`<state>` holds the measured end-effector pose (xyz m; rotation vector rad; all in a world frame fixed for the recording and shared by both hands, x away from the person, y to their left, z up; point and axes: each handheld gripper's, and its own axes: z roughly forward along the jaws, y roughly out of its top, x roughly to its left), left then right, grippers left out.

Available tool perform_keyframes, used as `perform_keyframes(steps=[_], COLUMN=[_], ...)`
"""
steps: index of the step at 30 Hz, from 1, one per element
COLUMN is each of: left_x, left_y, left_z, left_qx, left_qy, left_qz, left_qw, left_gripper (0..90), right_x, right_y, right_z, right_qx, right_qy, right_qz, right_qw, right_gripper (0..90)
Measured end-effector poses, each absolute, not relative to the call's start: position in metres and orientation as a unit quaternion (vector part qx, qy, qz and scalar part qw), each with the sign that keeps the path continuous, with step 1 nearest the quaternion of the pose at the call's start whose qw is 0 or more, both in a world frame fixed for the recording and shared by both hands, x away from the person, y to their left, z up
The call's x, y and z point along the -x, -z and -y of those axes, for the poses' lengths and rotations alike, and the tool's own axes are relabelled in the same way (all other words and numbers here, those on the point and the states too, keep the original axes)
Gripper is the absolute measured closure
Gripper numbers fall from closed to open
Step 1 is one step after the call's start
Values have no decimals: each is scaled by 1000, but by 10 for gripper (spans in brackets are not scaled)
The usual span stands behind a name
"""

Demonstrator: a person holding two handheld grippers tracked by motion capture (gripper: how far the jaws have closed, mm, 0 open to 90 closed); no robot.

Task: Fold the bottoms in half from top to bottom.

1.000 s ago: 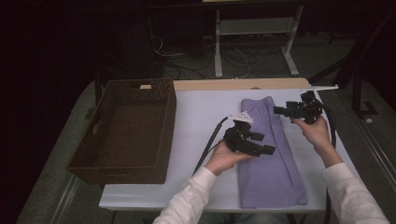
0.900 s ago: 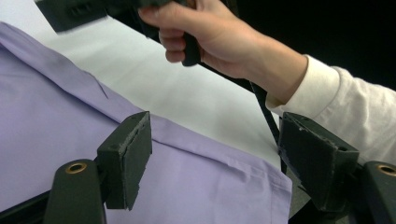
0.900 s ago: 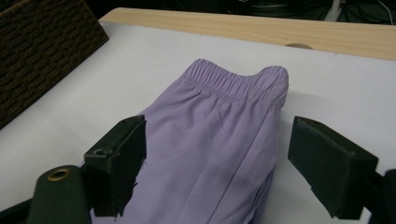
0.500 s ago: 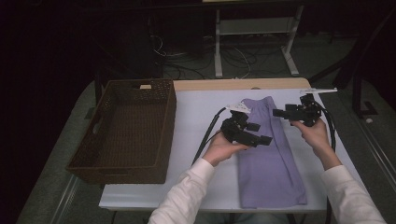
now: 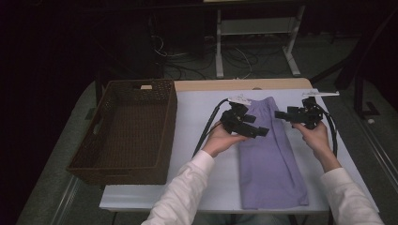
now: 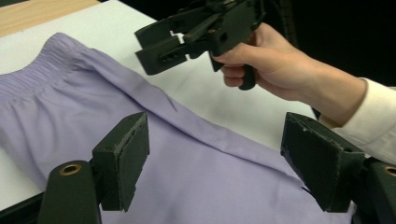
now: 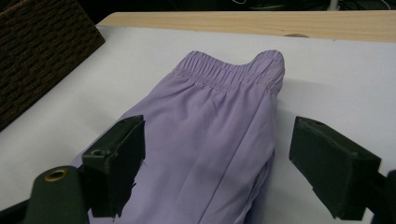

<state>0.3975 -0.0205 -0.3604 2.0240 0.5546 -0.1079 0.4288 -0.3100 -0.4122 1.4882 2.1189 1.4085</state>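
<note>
The left gripper point(image 5: 260, 132) hangs over the left edge of the purple trousers point(image 5: 270, 159), its jaws spread wide with nothing between them. In the left gripper view the cloth lies directly below and beyond both jaws, flat on the table point(image 5: 206, 178), with a long fold line running away from the gripper toward the waistband.

The right gripper point(image 5: 280, 114) is held just above the trousers' right edge, near the waistband end; its jaws also stand apart and empty. In the right gripper view the elastic waistband point(image 7: 229, 70) lies ahead of the jaws, the trousers folded lengthwise beneath them.

Change from the earlier pictures: the left gripper has travelled away from the person, from beside the mid-leg area up toward the waistband, and now sits closer to the right gripper. The right gripper has hardly moved. The trousers lie as they did, unshifted.

Judgement: both grippers are converging on the waistband end for a two-point grasp, probably to fold or lift the garment. No grip is made yet.

Farther left of the left gripper, well apart from the trousers, the wicker basket point(image 5: 126, 133) stands empty.
</note>
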Motion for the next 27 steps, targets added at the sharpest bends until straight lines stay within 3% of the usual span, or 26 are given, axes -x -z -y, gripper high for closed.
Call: perform_keyframes(steps=[27], left_x=[-470], left_y=[411], left_z=[15], left_qx=[-809], left_qy=[3], left_qz=[-351], left_qw=[471], left_gripper=[221], right_x=[-445], right_y=[428], right_z=[317], right_qx=[-548], right_qy=[-455], right_qz=[-693], right_qw=[115], right_gripper=[215])
